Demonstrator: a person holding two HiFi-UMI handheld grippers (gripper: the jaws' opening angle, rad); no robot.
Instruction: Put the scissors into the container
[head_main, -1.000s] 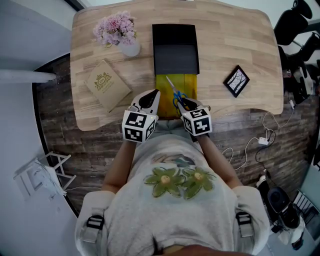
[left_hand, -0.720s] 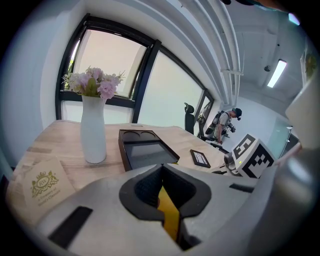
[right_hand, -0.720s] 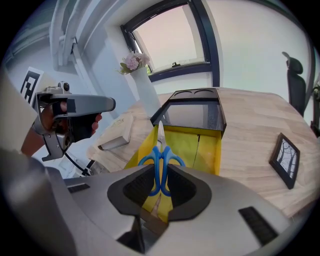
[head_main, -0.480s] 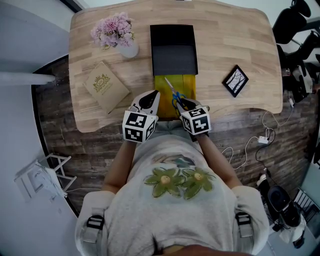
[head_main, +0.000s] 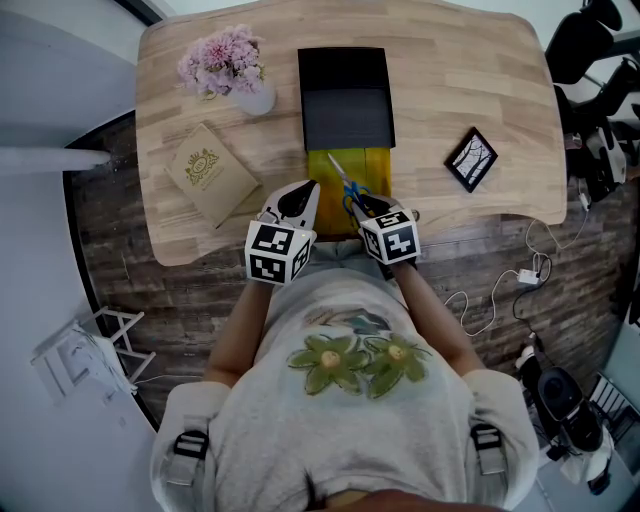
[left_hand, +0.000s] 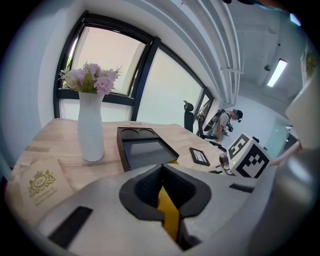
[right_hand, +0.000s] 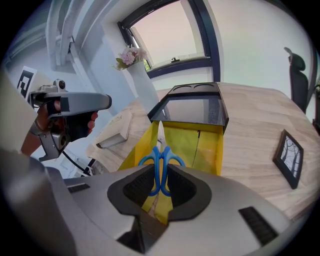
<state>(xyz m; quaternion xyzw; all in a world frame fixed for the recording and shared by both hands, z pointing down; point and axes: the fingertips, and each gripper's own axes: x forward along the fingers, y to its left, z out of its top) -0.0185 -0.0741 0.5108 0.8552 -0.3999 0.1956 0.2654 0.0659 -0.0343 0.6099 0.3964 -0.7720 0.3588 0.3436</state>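
Blue-handled scissors (head_main: 348, 185) hang over the open yellow container (head_main: 378, 165) at the table's near edge, blades pointing away from me. My right gripper (head_main: 362, 205) is shut on them. In the right gripper view the blue handles (right_hand: 161, 160) sit pinched between the pads, above the yellow container (right_hand: 210, 145). My left gripper (head_main: 303, 195) is at the container's left wall. In the left gripper view its jaws (left_hand: 165, 200) stand nearly together with a yellow strip of that wall between them.
A black tray (head_main: 347, 100) lies just beyond the yellow container. A white vase of pink flowers (head_main: 262, 97) and a tan book (head_main: 212, 170) are to the left, and a small picture frame (head_main: 472, 160) to the right. The table edge runs under both grippers.
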